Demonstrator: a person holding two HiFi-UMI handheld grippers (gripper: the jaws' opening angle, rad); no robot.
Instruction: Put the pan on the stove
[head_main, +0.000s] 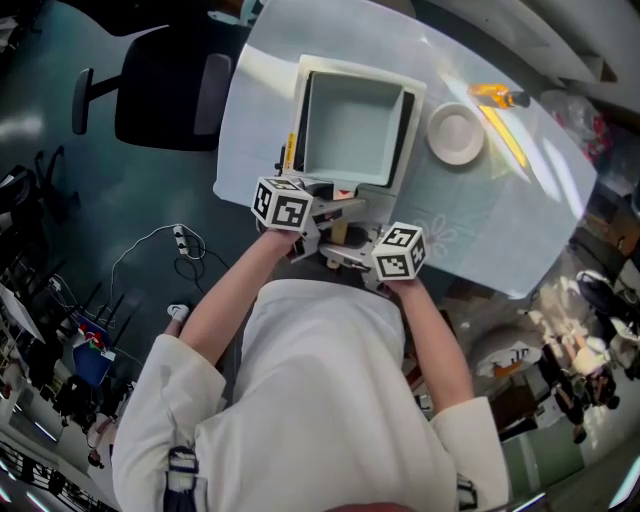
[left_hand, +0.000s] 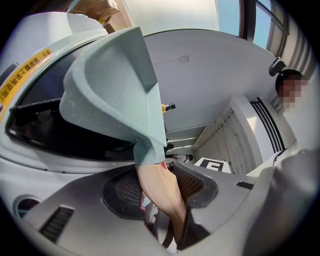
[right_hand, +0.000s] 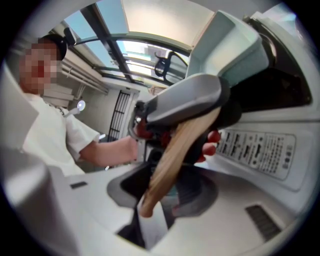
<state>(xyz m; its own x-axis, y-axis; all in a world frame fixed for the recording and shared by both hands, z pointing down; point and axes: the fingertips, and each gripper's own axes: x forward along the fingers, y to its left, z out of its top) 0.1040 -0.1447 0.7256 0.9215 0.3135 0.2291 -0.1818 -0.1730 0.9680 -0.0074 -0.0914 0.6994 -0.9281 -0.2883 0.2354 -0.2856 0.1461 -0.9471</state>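
The left gripper (left_hand: 159, 186) has its jaws closed on the wooden handle (left_hand: 167, 205), gripping it just below the spot where the wood joins the body of the pan (left_hand: 115, 85). The right gripper (right_hand: 162, 192) has its jaws closed on the same handle nearer its free, rounded end, and from there the left gripper's grey jaws show clamped across the wood farther up. Seen from the head, the person (head_main: 330, 400) in a white top holds both grippers close together at the near edge of the table (head_main: 500, 220), each cube showing black and white square markers. Just beyond them the pan, square and pale green-grey, is over the black top of the white stove (head_main: 345, 65); whether its bottom touches the glass I cannot tell. In the left gripper view the pan looks tilted above that dark top. A yellow label (left_hand: 22, 75) with dark characters runs along the stove's left edge, too warped to read. The control panel (right_hand: 260, 150) on the stove's near face carries rows of small print, too fine to make out. To the right of the stove, apart from it, sits a small white plate (head_main: 455, 133), and farther right lies an orange object (head_main: 495, 95). Off the table to the far left stands a dark office chair (head_main: 160, 90), and a power strip (head_main: 180, 238) lies on the floor at left.
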